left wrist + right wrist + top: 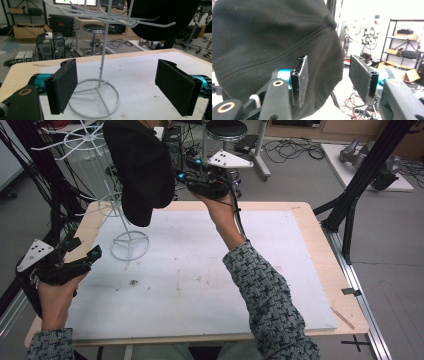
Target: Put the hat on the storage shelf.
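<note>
a white wire rack [122, 195] is seen standing on the white mat [200, 285] near the far left corner of the table [320, 245], its ring base [96, 100] flat on the mat and its thin pole upright. hooked arms spread from the top of the pole, as shown in the left gripper view. a black cap [140, 165] hangs at the rack's top, raised well above the mat; which arm carries it cannot be told.

the right gripper [192, 182] is held up over the far edge of the table, just beside the cap on its right side, with the right hand [220, 212] and a patterned grey sleeve [265, 295] reaching diagonally across the mat. in the right gripper view the two padded jaws are seen set apart with a clear gap between them, and nothing is gripped; the cap [272, 50] lies close behind the left jaw, but whether it is touched cannot be told.

the left gripper [82, 250] is held low at the left edge of the table by the left hand [55, 295], pointed toward the rack's base. in the left gripper view its jaws are spread wide, with the pole and ring base seen between them farther off, and nothing is held.

dark specks are scattered on the mat near its middle.
</note>
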